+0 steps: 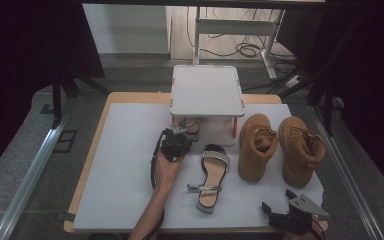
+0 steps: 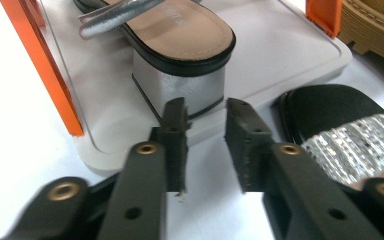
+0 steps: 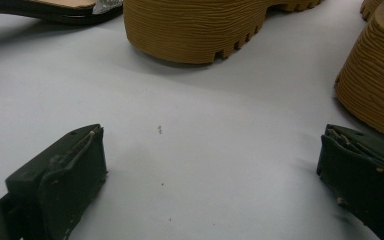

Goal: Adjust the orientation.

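A silver block-heel sandal (image 2: 180, 80) stands on the lower tray (image 2: 280, 55) of a small white rack (image 1: 207, 90) with orange legs (image 2: 40, 65). My left gripper (image 2: 205, 107) is open by a narrow gap, its tips just short of the sandal's heel with nothing between them; in the high view the left gripper (image 1: 181, 131) sits at the rack's front left. The matching sandal (image 1: 211, 175) lies flat on the white sheet, and its toe (image 2: 340, 130) shows to the right of my left jaws. My right gripper (image 3: 212, 135) is wide open over bare sheet, near the table's front right (image 1: 277, 200).
Two tan boots (image 1: 256, 145) (image 1: 300, 150) stand right of the rack, their ridged soles (image 3: 200, 30) ahead of my right gripper. The white sheet (image 1: 120, 170) covers a wooden table. Cables and a desk frame (image 1: 240, 30) lie on the floor beyond.
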### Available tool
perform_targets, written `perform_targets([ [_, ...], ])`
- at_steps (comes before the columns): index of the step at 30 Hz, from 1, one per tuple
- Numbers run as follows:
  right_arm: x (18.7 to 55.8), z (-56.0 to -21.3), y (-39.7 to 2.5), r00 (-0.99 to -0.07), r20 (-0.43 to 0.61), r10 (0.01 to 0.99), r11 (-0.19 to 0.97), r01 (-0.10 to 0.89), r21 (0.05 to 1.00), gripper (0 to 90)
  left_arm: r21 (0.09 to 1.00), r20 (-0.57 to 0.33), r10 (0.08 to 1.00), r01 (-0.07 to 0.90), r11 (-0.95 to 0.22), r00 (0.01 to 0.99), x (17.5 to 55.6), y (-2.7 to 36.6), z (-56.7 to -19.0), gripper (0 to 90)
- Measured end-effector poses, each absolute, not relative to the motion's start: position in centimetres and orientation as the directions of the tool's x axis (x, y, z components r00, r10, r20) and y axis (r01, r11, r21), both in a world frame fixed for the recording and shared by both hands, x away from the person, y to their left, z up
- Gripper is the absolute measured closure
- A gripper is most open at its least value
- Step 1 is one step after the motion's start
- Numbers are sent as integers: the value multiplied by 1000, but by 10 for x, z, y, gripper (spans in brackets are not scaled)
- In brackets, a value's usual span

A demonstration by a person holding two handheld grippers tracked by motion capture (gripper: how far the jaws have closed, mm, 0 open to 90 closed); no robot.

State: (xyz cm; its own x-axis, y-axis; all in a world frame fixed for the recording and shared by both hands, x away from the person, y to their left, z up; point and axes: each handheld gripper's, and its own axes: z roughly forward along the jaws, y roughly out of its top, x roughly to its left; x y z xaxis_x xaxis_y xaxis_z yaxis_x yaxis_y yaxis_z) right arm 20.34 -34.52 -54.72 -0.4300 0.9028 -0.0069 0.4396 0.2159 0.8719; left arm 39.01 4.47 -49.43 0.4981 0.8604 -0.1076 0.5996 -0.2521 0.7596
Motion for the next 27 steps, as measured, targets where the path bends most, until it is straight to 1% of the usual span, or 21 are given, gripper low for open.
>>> perform_targets([
  [2,203,-547,-345,-430,-7,903,216,439,872,0,763,-96,859,591,-261,503,387,46,-493,583],
  [5,203,-547,-345,-430,-7,903,216,439,872,0,769,-100,858,587,-255,503,385,48,-492,509],
  [6,203,-547,-345,-430,-7,903,216,440,872,0,771,-109,855,586,-250,507,383,50,-491,509],
  [7,203,-547,-345,-430,-7,903,216,440,872,0,775,-114,854,583,-243,507,380,53,-491,467],
  [10,203,-547,-345,-430,-7,903,216,439,872,0,778,-122,850,581,-238,512,377,56,-490,408],
  [11,203,-547,-345,-430,-7,903,216,440,872,0,775,-137,847,587,-232,514,374,58,-490,372],
  [14,203,-547,-345,-430,-7,903,216,440,872,0,776,-142,842,586,-232,520,370,61,-490,347],
  [19,204,-547,-345,-430,-6,903,216,440,872,0,770,-162,831,595,-231,533,360,67,-492,336],
  [20,204,-547,-345,-430,-7,903,216,440,872,0,766,-171,815,595,-244,554,356,70,-492,326],
  [21,203,-547,-345,-430,-7,903,216,440,872,0,766,-171,815,595,-244,554,356,70,-492,318],
  [24,203,-547,-345,-430,-7,903,216,440,872,0,758,-159,811,595,-265,563,350,74,-493,332],
  [27,204,-547,-345,-430,-7,903,216,440,872,0,755,-171,808,602,-260,563,345,79,-493,355],
])
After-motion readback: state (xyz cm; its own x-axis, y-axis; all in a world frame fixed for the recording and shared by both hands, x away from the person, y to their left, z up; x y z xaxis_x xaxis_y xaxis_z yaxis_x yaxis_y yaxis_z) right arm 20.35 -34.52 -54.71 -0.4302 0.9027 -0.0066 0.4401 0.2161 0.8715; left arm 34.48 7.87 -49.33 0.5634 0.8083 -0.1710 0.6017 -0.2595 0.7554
